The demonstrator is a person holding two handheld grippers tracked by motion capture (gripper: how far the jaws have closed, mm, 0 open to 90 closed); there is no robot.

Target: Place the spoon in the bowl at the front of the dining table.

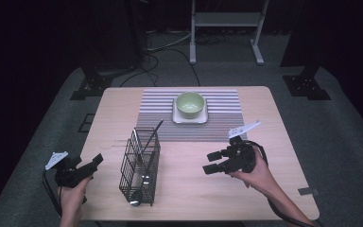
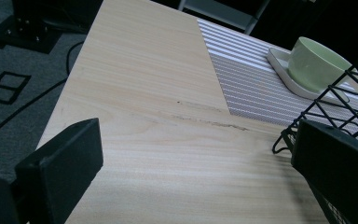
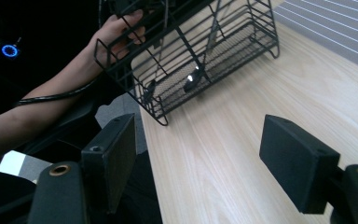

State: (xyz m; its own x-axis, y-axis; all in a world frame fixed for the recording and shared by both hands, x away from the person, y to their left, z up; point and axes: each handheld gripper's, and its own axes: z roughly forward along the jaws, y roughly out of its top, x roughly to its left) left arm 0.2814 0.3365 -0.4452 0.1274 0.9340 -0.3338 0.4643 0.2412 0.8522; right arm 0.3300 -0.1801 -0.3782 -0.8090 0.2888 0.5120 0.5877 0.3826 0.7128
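— Where's the basket [image 1: 140, 166]?
— Near the table's [image 1: 274, 142] front edge, between my tongs. Left gripper [image 1: 93, 162] just beside it, jaws apart, empty; right gripper [image 1: 212, 161] well off, also apart.

**Item count on the table**

One black wire-mesh caddy [image 1: 140, 168] stands on the light wooden table [image 1: 274, 137]. Long-handled utensils [image 1: 150, 142] stand inside it; at least two show, exact number not discernible. One pale green ceramic bowl [image 1: 190, 104] sits on one white square plate [image 1: 202, 118]. One grey striped placemat [image 1: 156, 113]. Two black hand-held grippers: left gripper [image 1: 96, 161], right gripper [image 1: 211, 162].
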